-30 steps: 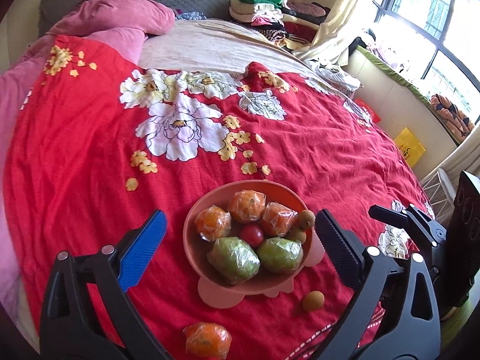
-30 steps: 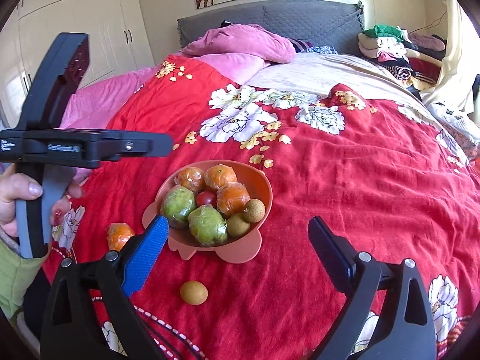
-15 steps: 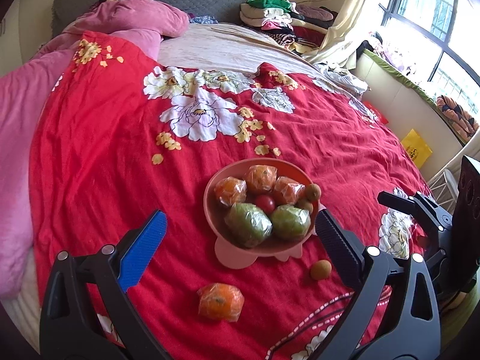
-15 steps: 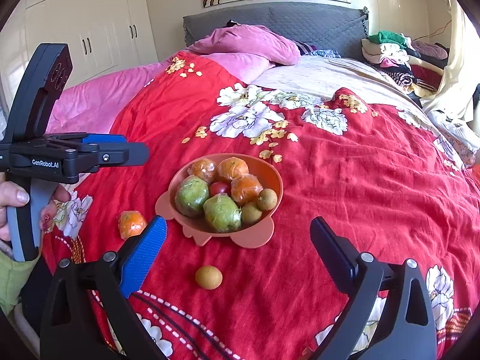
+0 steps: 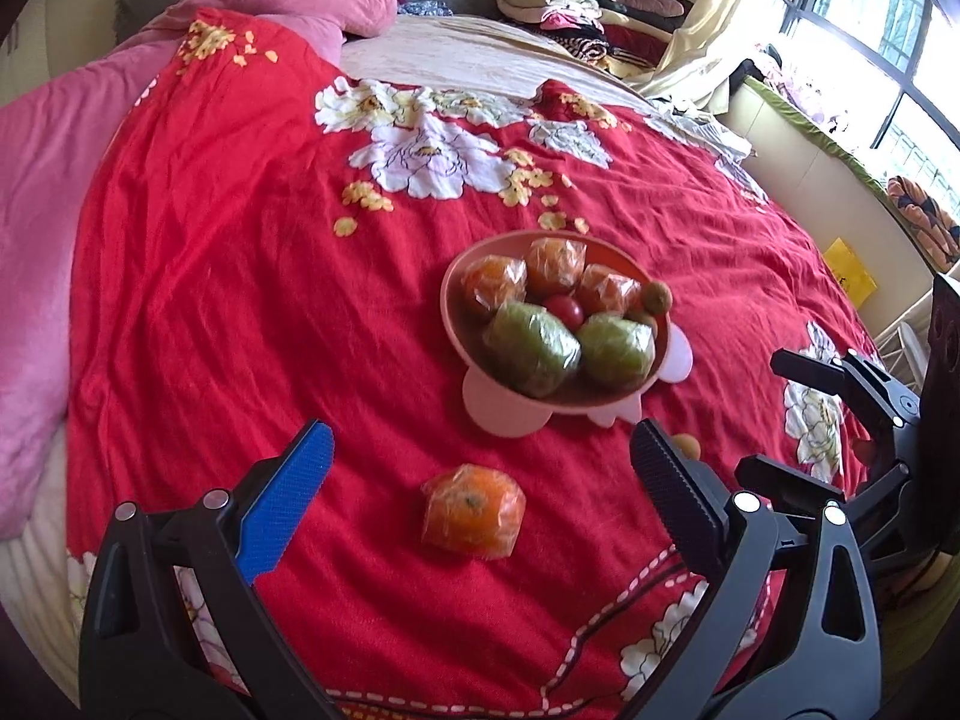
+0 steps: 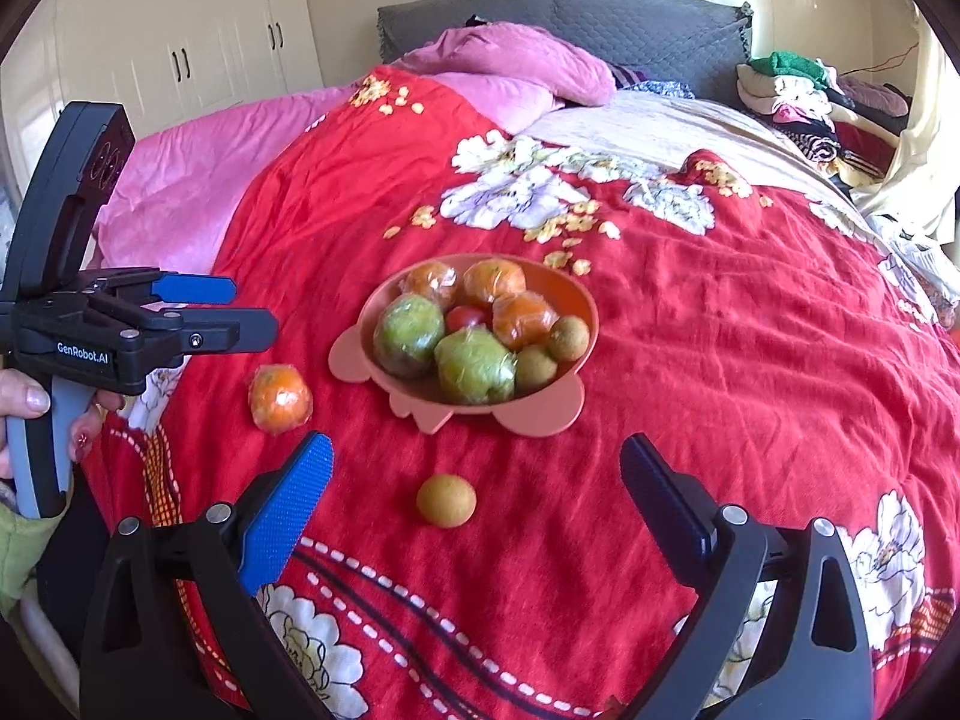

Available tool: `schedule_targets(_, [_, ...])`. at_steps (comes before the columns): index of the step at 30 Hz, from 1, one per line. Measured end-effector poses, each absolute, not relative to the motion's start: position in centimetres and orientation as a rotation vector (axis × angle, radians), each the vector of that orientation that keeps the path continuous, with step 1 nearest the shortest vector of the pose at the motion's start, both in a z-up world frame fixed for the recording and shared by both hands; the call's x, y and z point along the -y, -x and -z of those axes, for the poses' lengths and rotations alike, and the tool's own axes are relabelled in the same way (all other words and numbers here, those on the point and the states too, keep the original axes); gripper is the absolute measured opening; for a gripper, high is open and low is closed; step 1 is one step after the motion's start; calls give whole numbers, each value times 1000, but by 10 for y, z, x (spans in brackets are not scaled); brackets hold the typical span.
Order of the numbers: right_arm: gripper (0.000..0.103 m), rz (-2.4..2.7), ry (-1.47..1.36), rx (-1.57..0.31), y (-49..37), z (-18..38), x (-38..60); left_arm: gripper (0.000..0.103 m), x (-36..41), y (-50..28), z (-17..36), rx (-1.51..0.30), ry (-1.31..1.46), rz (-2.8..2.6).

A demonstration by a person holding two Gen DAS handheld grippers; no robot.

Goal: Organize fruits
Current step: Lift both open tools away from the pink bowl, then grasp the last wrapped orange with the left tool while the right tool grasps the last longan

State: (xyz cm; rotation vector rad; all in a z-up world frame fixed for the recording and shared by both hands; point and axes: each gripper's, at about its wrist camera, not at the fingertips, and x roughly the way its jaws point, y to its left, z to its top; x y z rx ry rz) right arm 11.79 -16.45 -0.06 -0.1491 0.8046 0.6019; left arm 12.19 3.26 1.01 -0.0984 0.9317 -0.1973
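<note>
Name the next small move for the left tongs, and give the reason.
Probably lower the open left tongs around the wrapped orange lying loose on the red bedspread. It sits between their fingers, outside the pink bowl where the other fruit is gathered.

- Red floral bedspread [image 6: 690, 360] covering the frame centre, wrinkling.
- Grey padded headboard [image 6: 600, 18] standing at top centre.
- White wardrobe doors [image 6: 180, 48] showing upper left.
- Daylight coming through window [image 5: 870, 30], upper right.
- Folded clothes pile [image 6: 810, 96] sitting at right edge.
</note>
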Motion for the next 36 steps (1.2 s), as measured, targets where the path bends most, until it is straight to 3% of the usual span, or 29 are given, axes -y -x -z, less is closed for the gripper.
schedule_targets(10, [92, -612, 181, -874, -117, 27, 156, 93, -32, -109, 15, -978, 57, 171])
schedule_targets(12, [82, -617, 177, -887, -118, 30, 155, 93, -31, -108, 20, -990, 54, 171])
schedule_targets(15, [78, -618, 175, -896, -120, 34, 154, 93, -32, -108, 24, -997, 67, 177])
schedule_targets(19, [54, -636, 172, -920, -123, 40, 150, 93, -31, -110, 29, -1002, 64, 181])
schedule_targets(23, [38, -647, 160, -934, -127, 46, 149, 93, -32, -112, 32, -1002, 85, 197])
schedule_targets(26, [26, -652, 151, -942, -129, 48, 149, 83, -34, -114, 35, -1009, 106, 214])
schedule_targets(36, [26, -680, 116, -936, -126, 42, 153, 49, -34, -119, 44, -1022, 86, 224])
